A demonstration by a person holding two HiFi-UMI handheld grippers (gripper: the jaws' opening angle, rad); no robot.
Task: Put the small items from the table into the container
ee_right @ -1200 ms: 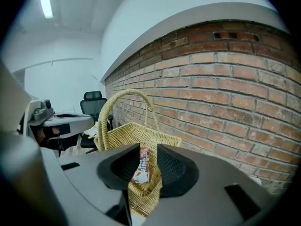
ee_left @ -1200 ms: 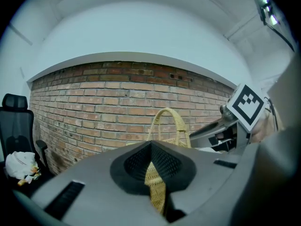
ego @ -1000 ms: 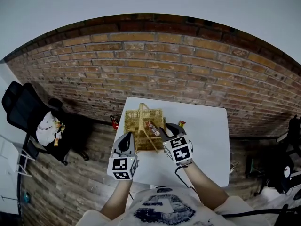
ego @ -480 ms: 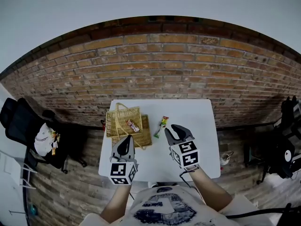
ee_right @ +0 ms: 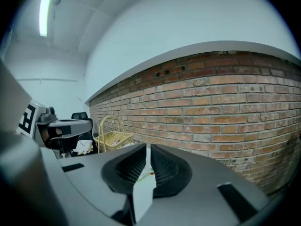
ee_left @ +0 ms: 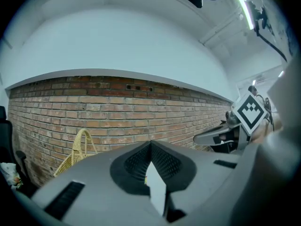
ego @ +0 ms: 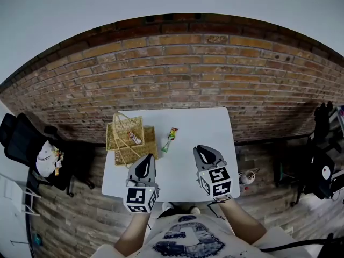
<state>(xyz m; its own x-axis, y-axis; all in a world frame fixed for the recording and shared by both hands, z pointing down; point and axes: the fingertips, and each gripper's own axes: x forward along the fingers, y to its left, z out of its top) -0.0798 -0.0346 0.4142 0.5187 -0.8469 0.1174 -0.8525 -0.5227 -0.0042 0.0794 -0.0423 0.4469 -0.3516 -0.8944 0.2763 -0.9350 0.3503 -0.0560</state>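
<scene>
A wicker basket (ego: 124,138) with a tall handle stands on the left part of the white table (ego: 215,128). A small red-and-white snack (ego: 135,138) lies inside it. A green packet (ego: 170,135) lies on the table just right of the basket. Both grippers hover over the table's near edge, apart from these things. My left gripper (ego: 143,167) is shut and holds nothing. My right gripper (ego: 206,155) is closing, with a narrow gap left and nothing between its jaws. In the right gripper view the basket (ee_right: 113,138) is far left and the packet (ee_right: 146,173) shows through the gap.
A brick wall (ego: 177,74) runs right behind the table. A black office chair (ego: 21,138) with a white bag stands on the wooden floor at the left. Dark equipment (ego: 320,171) stands at the right, and a small white object (ego: 247,175) lies by the table's right side.
Both grippers have drawn back from the basket toward the table's near edge. The right gripper's jaws, wide apart before, have narrowed to a slit. The snack and the packet have stayed where they lay.
</scene>
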